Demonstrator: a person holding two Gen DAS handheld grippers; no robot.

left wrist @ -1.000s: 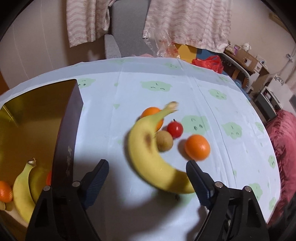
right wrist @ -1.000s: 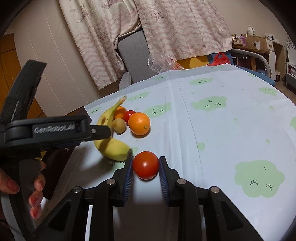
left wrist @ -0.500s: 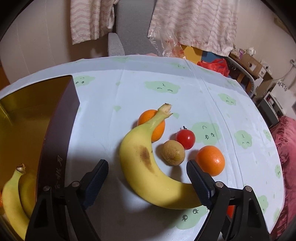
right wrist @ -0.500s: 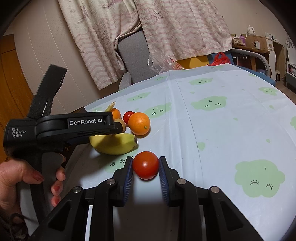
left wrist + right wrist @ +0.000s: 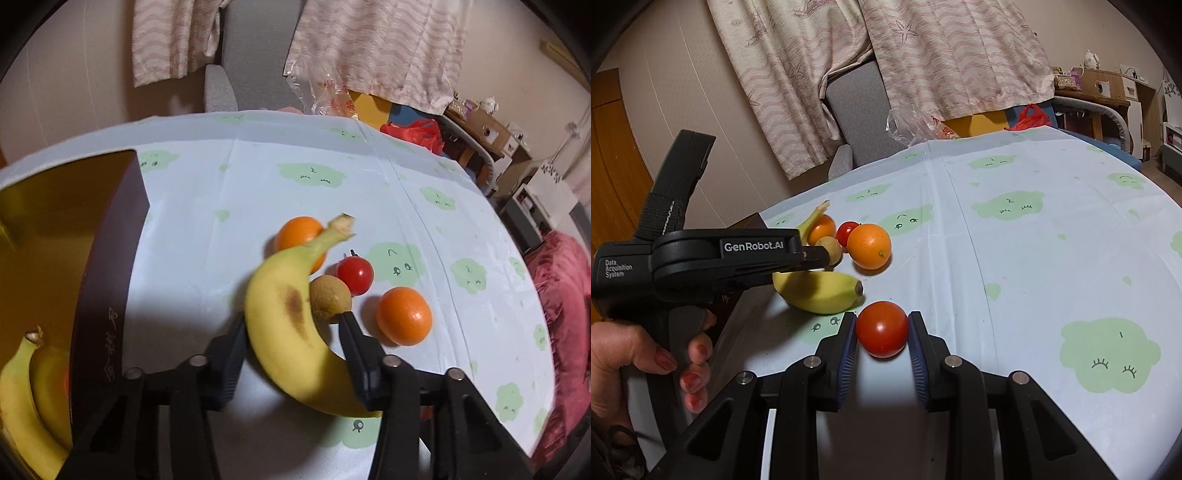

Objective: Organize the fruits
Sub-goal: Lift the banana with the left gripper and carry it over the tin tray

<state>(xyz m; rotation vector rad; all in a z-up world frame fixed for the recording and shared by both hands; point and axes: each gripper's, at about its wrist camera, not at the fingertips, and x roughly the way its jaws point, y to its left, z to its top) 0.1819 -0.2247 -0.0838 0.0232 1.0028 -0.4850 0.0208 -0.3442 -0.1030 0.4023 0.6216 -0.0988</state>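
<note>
A large yellow banana [image 5: 284, 295] lies on the cloud-print tablecloth, and my left gripper [image 5: 293, 328] is shut on its middle, one finger on each side. Beside it sit a brown kiwi-like fruit [image 5: 330, 295], a small tomato [image 5: 354, 271] and two oranges [image 5: 404, 315] [image 5: 297, 232]. My right gripper [image 5: 881, 332] is shut on a big red tomato [image 5: 881, 328], low over the table. In the right wrist view the left gripper [image 5: 816, 256] reaches over the banana [image 5: 820, 291]. At the left stands a dark box [image 5: 103, 295] with a gold inside, holding two bananas [image 5: 22, 387].
A person's hand [image 5: 639, 365] holds the left gripper's handle. A grey chair [image 5: 255, 55] and a plastic bag [image 5: 328, 92] stand beyond the table's far edge. The table's rounded edge [image 5: 546, 369] drops off at the right, with furniture beyond.
My left gripper has moved forward over the banana and its fingers have closed in from wide apart onto the banana's sides. The right gripper holds the tomato still.
</note>
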